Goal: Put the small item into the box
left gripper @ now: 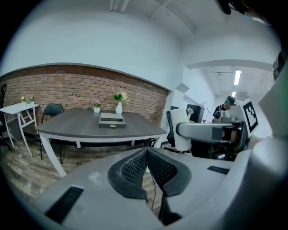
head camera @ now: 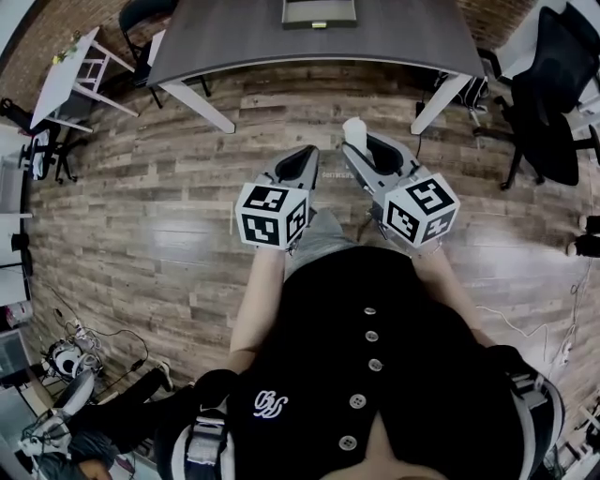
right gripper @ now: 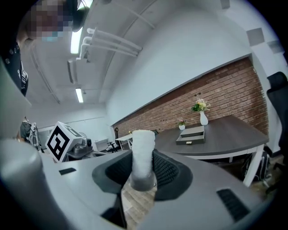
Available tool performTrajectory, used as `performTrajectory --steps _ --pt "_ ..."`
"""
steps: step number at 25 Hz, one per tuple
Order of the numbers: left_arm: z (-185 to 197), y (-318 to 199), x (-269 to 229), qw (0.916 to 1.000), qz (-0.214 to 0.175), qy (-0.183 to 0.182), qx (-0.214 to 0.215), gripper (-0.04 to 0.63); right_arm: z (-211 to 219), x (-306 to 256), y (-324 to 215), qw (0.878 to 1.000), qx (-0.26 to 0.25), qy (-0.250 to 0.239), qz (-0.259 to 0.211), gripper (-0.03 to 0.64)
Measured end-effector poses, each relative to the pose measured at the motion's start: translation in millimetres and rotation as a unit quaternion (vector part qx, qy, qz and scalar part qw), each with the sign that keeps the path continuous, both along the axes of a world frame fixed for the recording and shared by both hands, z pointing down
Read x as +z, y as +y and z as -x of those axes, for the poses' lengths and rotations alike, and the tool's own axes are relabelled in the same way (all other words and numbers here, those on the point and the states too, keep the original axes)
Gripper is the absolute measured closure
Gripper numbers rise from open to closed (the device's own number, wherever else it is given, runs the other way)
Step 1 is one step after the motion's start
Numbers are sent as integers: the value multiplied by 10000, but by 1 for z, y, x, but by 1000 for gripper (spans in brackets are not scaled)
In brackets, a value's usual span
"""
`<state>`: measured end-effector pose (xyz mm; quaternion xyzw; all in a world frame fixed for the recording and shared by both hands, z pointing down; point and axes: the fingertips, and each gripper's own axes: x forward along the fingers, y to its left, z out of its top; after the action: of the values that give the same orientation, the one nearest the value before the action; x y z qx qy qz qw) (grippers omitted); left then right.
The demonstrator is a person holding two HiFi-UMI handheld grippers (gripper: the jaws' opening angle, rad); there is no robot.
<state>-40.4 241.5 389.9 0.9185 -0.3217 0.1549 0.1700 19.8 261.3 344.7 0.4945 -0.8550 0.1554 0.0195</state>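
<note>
Reaching forward over wood floor [head camera: 141,187] with left hand-held gripper [head camera: 305,156] [left gripper: 146,151] pinched tight on nothing, right hand-held gripper [head camera: 364,145] [right gripper: 143,174] clamping an upright white cylinder [head camera: 354,130] [right gripper: 143,152], maybe foam. Well short of the box [head camera: 319,11] [right gripper: 191,134] on the tabletop [head camera: 234,37].

Small item [right gripper: 143,152]: white, rough-textured cylinder, upright, clamped near its lower end between the jaws of the right tool [right gripper: 143,170], upper half standing clear above them. Held in the air, well apart from the box [right gripper: 191,134]. Flat, dark grey, low and rectangular, small pale pull on its front, lying level on the dark worktop [right gripper: 227,134].
</note>
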Motion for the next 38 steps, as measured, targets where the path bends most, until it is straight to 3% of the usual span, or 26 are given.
performTrajectory --steps 8,16,26,31,38 --pt "-5 -87 6 9997 -93 80 -224 581 -22 8 -71 9999 82 121 -6 480" --pt "-31 -235 4 9993 -169 336 51 581 -33 11 -217 9987 264 426 -8 480" --pt "-56 -404 -13 9984 -241 307 407 581 -48 5 -393 9971 462 601 59 480" --pt "-59 -448 -6 9979 -175 191 587 581 -49 16 -440 9965 560 586 205 480" --pt "-72 -476 9 9980 51 168 602 581 -64 33 -467 9950 578 673 461 480"
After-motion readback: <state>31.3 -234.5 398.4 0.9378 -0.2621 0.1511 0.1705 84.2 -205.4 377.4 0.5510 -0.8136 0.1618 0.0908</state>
